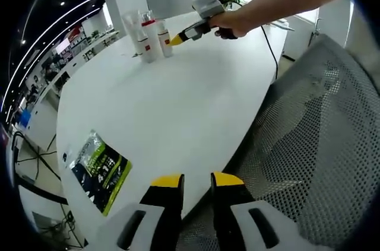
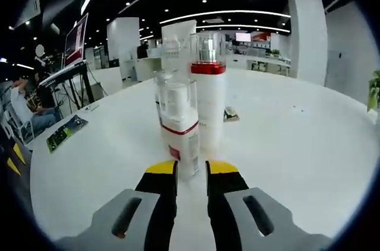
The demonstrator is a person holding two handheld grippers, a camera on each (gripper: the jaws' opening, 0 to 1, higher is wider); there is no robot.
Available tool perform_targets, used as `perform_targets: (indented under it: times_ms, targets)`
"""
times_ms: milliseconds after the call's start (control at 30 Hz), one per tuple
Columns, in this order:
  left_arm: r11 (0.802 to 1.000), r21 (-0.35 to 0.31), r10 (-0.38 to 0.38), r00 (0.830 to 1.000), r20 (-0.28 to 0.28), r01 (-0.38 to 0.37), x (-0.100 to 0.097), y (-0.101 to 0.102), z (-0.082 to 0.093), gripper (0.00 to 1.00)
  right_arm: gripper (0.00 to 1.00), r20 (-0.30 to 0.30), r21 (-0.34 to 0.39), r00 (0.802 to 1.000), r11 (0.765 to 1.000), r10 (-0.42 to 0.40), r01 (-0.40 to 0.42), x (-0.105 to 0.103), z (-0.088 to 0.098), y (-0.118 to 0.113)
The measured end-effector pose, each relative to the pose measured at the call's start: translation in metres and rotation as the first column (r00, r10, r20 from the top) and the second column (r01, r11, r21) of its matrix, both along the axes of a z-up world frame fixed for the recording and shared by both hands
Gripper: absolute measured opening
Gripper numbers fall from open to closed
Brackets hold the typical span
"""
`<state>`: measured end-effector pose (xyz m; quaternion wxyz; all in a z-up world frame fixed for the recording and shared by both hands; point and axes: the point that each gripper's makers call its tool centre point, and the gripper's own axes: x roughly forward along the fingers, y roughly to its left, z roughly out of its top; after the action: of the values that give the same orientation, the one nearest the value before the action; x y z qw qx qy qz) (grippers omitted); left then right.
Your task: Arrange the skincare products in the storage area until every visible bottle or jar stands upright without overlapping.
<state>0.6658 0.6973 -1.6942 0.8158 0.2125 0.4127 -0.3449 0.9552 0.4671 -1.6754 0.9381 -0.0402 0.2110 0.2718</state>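
White table (image 2: 309, 144) | three bottles (image 2: 178, 126) upright | right gripper (image 2: 192, 168) beside them

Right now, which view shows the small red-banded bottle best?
The right gripper view: the small red-banded bottle stands upright, close, just beyond the right gripper. The left gripper view shows it far off, tiny among the other bottles.

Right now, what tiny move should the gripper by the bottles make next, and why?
Probably ease the right gripper straight back. The small bottle in front of its tips stands upright on the white table, close by the taller red-banded bottle and the white tube behind. Nothing appears to lie flat, so pushing forward could only knock them.
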Motion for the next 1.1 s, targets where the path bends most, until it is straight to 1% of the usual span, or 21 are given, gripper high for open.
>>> perform_targets:
  times_ms: [67, 100, 133, 200, 267, 333, 467, 567, 667, 800, 1100]
  targets:
    - [1.000, 0.002, 0.000, 1.000, 0.002, 0.000, 0.000, 0.000, 0.000, 0.18, 0.16, -0.006, -0.001, 1.000, 1.000, -0.002, 0.002, 0.002, 0.000, 0.001]
    - [1.000, 0.002, 0.000, 1.000, 0.001, 0.000, 0.000, 0.000, 0.000, 0.18, 0.16, -0.010, 0.012, 1.000, 1.000, -0.006, 0.006, 0.003, 0.000, 0.002]
    - [1.000, 0.002, -0.001, 1.000, 0.000, 0.001, 0.000, 0.000, 0.000, 0.18, 0.17, -0.026, 0.027, 1.000, 1.000, -0.012, 0.013, 0.002, -0.001, 0.003]
    - [1.000, 0.002, -0.005, 1.000, -0.001, 0.005, -0.001, 0.000, -0.001, 0.18, 0.21, -0.052, 0.035, 0.998, 0.999, -0.020, 0.022, 0.001, -0.006, 0.003]
    - [1.000, -0.001, -0.005, 1.000, -0.001, 0.005, -0.001, -0.001, 0.000, 0.18, 0.22, -0.059, 0.047, 0.998, 0.999, -0.012, 0.015, -0.001, -0.006, 0.005]
    - [1.000, 0.002, -0.005, 1.000, -0.003, 0.005, -0.001, 0.000, -0.001, 0.18, 0.23, -0.063, 0.052, 0.998, 0.999, -0.010, 0.014, -0.002, -0.005, 0.007]
    - [1.000, 0.003, -0.008, 1.000, -0.003, 0.009, -0.001, 0.000, -0.001, 0.18, 0.24, -0.060, 0.099, 0.998, 0.994, -0.032, 0.038, 0.000, 0.004, 0.014]
    - [1.000, 0.005, -0.009, 1.000, -0.005, 0.009, -0.001, 0.000, -0.001, 0.18, 0.22, -0.062, 0.083, 0.997, 0.995, -0.041, 0.046, 0.004, 0.004, 0.016]
    - [1.000, 0.004, -0.006, 1.000, -0.004, 0.006, -0.001, 0.000, -0.001, 0.18, 0.18, -0.085, 0.034, 0.995, 0.998, -0.049, 0.052, 0.005, -0.004, 0.013]
    - [1.000, -0.002, -0.001, 1.000, -0.002, 0.001, 0.000, 0.000, 0.000, 0.18, 0.17, -0.105, 0.030, 0.993, 0.997, -0.063, 0.066, 0.007, -0.008, 0.011]
    - [1.000, -0.004, -0.004, 1.000, -0.007, 0.004, -0.001, -0.001, -0.001, 0.18, 0.17, -0.112, 0.040, 0.990, 0.995, -0.088, 0.092, 0.014, -0.005, 0.012]
